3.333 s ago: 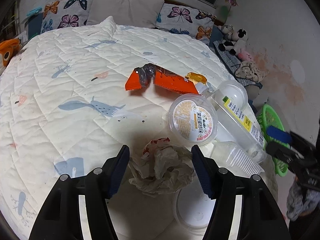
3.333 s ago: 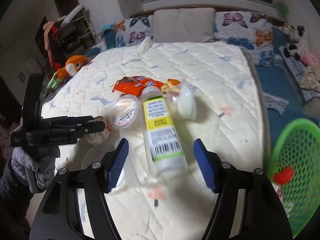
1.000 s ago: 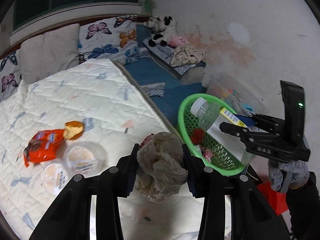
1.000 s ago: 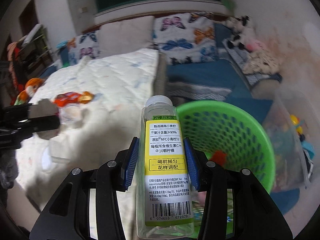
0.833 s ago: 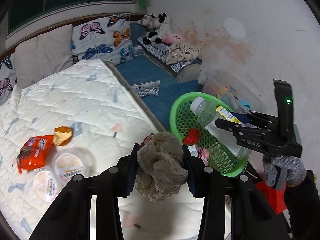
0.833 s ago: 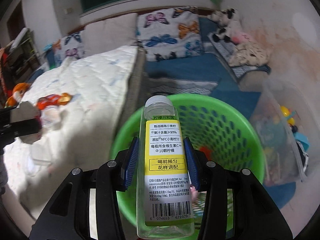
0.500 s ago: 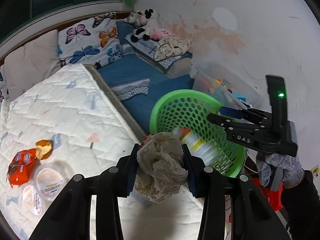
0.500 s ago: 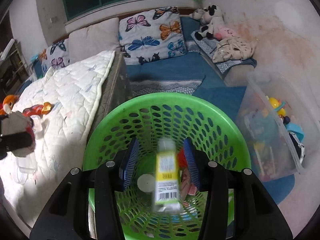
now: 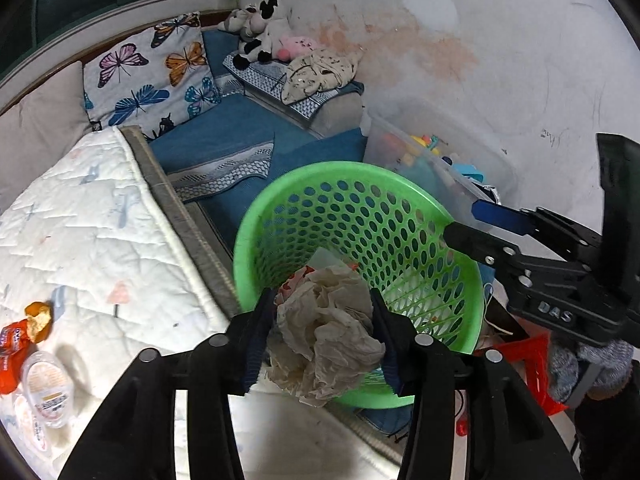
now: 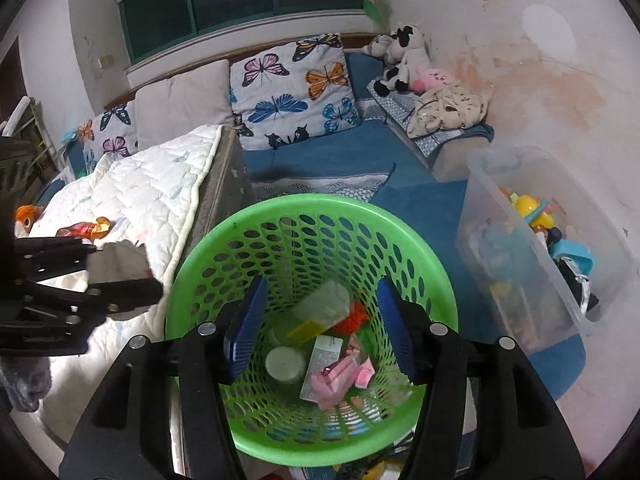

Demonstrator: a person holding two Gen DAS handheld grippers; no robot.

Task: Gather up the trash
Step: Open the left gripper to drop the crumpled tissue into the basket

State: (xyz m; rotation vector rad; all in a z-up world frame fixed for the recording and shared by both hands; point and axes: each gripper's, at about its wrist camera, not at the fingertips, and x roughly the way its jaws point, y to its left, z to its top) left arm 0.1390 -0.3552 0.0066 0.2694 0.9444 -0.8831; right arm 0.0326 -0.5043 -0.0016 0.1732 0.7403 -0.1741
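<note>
My left gripper [image 9: 321,300] holds a crumpled wad of beige paper [image 9: 328,328] just over the near rim of the green mesh basket [image 9: 340,166]. Its jaws are opening, but the pads still touch the wad. My right gripper [image 10: 321,284] hangs over the basket [image 10: 312,200] mouth with its jaws opening and nothing between them. The clear bottle with the yellow label [image 10: 320,304] lies inside the basket among pink packets and a carton. From the right wrist, the left gripper [image 10: 120,280] and its paper show at the left, beside the basket.
The bed with a white quilt [image 9: 80,240] lies to the left of the basket. On it are an orange wrapper [image 9: 12,344] and plastic cups [image 9: 46,384]. A clear bin of toys [image 10: 540,240] stands right of the basket, by the wall. Blue mats cover the floor beyond.
The right gripper moved over the basket and opened, and the bottle dropped in. The left gripper carried the paper wad from the bed's edge to the basket rim.
</note>
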